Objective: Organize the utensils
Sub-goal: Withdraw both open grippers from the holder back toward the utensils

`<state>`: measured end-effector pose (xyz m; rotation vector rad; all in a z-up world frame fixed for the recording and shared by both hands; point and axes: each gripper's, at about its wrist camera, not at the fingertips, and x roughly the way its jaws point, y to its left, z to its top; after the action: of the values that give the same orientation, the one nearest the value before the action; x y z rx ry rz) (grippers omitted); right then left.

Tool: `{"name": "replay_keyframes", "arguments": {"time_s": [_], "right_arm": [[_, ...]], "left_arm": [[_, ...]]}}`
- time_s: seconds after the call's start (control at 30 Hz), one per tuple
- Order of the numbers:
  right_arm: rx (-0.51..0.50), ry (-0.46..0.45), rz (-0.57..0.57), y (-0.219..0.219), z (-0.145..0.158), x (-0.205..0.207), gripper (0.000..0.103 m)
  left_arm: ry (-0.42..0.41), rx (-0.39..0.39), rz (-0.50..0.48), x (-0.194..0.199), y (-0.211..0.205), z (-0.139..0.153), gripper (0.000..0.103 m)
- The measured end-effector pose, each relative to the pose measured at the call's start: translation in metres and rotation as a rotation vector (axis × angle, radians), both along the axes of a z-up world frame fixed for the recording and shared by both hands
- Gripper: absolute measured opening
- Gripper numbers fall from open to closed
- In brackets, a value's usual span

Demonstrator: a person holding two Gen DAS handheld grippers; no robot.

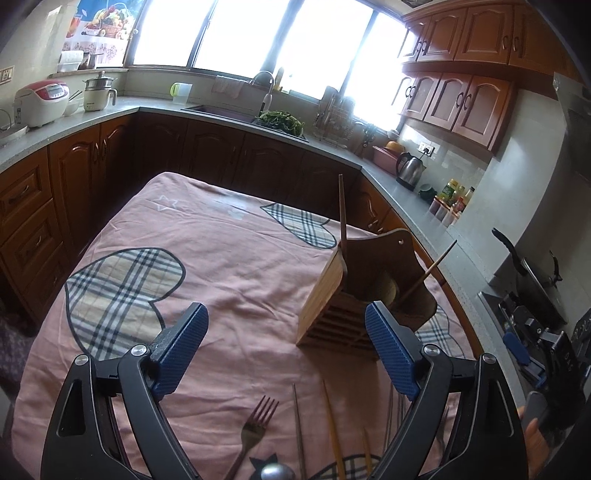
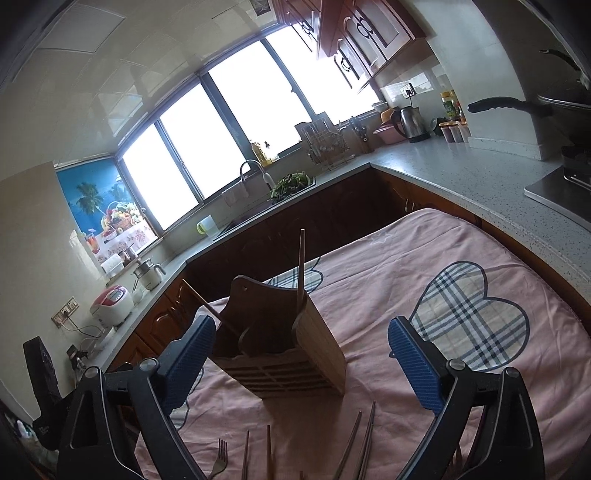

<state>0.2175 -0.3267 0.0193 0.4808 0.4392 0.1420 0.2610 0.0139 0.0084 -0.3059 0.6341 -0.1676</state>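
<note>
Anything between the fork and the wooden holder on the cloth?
No, in the left wrist view only bare pink cloth lies between the fork and the wooden holder. The chopsticks lie beside the fork.

Place: home kitchen
Fittings: wooden cabinets (image 1: 469,99), grey counter (image 2: 454,166), sink (image 1: 218,110) below the window (image 1: 258,33)
Appliances: kettle (image 1: 409,170), probably a rice cooker (image 1: 42,101)

Wooden utensil holder (image 1: 351,291) stood right of centre on the cloth-covered counter (image 1: 229,258), sticks poking up out of it. Plenty of bare cloth to its left; fork (image 1: 255,432) and chopsticks (image 1: 334,432) cluttered the near edge.
</note>
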Motion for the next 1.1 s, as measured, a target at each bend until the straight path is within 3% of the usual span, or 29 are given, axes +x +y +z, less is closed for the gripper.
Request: {"name": "replay_keyframes", "arguments": {"time_s": [0.47, 1.1], "right_arm": [[-0.042, 0.082, -0.005, -0.003, -0.027, -0.05, 0.096], [-0.071, 0.14, 0.007, 0.003, -0.046, -0.056, 0.096]], "left_arm": [[0.067, 0.038, -0.055, -0.04, -0.008, -0.025, 0.089], [0.129, 0.095, -0.125, -0.046, -0.031, -0.046, 0.089]]}}
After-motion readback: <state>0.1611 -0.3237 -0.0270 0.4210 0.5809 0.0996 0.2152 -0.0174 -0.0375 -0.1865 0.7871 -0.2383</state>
